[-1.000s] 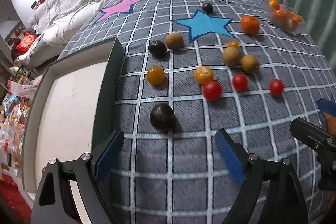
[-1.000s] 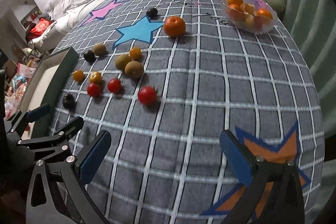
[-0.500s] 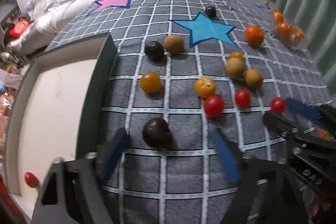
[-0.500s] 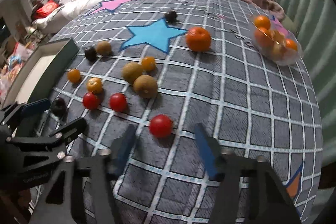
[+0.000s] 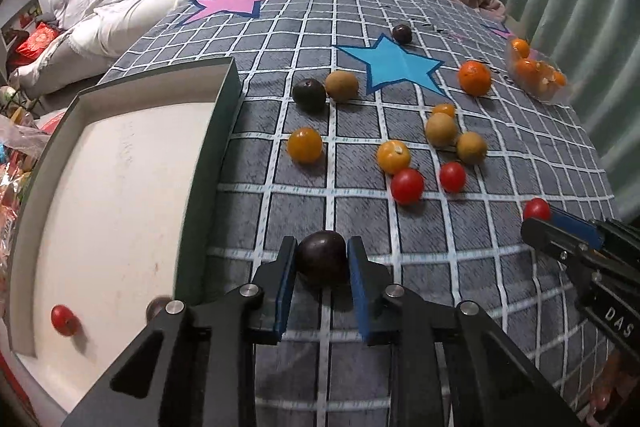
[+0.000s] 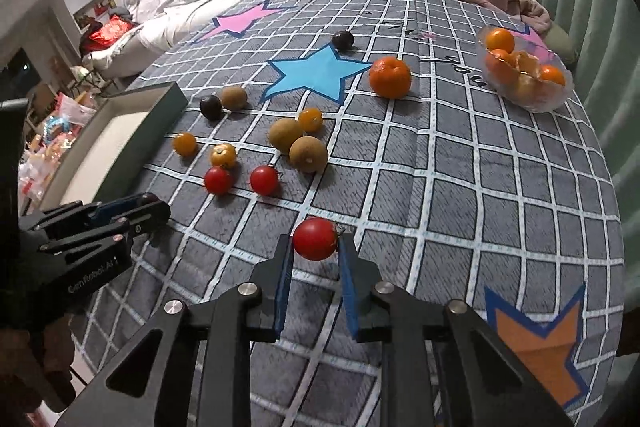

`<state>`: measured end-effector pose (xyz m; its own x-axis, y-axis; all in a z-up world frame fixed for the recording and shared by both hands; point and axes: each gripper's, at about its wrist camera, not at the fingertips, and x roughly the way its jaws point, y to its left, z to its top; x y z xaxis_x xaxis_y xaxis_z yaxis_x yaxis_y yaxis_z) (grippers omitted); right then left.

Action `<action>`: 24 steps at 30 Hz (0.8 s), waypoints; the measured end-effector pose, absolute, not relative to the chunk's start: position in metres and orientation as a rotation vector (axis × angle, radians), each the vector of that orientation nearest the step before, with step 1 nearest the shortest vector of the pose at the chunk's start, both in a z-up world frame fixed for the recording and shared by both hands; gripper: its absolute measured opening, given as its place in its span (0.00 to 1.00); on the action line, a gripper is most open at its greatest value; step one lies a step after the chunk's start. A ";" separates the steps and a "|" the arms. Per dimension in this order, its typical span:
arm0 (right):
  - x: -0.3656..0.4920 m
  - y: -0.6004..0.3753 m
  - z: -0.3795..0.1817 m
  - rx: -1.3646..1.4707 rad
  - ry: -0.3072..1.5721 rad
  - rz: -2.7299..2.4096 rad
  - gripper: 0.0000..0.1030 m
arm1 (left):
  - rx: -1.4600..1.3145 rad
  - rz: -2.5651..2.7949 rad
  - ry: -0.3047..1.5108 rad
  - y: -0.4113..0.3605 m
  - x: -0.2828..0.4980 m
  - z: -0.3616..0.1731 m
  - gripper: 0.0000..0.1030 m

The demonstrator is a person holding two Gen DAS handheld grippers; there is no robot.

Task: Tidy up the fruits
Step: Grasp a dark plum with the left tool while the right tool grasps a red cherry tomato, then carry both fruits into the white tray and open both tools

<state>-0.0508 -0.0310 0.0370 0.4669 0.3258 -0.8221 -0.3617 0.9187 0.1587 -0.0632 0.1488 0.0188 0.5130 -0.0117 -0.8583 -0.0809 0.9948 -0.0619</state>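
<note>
your left claw [image 5: 321, 259] has just been closing and now pinches a dark plum [image 5: 322, 257] between its blue pads at 6 o'clock in the left wrist view, just beside the green wall of the white-floored tray [image 5: 208, 163] at 9 o'clock. one red tomato [image 5: 63, 320] lies inside that tray near its close edge. your right claw [image 6: 315, 247] has also just been closing and grips a red cherry tomato [image 6: 315, 239] at its fingertips, low over the checked cloth of the table [image 6: 480, 187]. the rest of the fruit lies loose on the cloth: two red tomatoes [image 6: 241, 180] side by side at 10 o'clock from the held one, two brown kiwis [image 6: 298, 145] touching each other at 12 o'clock, yellow-orange tomatoes [image 6: 204, 149] toward the tray, a mandarin [image 6: 389, 76] beside the blue star [image 6: 316, 75], and a second plum with a kiwi [image 6: 222, 102] farther left. a clear bowl [image 6: 532, 99] of mandarins sits at 2 o'clock by the table's far edge.
</note>
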 end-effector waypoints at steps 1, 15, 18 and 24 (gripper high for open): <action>-0.054 -0.032 0.038 -0.035 0.999 0.424 0.24 | -0.103 0.035 1.027 0.149 -0.067 0.021 0.27; -0.079 -0.031 0.056 -0.011 0.987 0.443 0.24 | -0.122 0.011 0.949 0.163 -0.103 0.059 0.27; -0.083 -0.023 0.063 -0.021 0.978 0.452 0.24 | -0.115 0.015 0.938 0.171 -0.110 0.063 0.27; -0.090 0.004 0.076 -0.039 0.969 0.495 0.24 | -0.115 0.060 0.921 0.199 -0.127 0.066 0.27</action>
<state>-0.0904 0.0038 0.0757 0.4644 0.3860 -0.7971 -0.4200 0.8884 0.1855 -0.1274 0.1989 0.0660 0.6036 0.0026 -0.7973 -0.1007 0.9922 -0.0730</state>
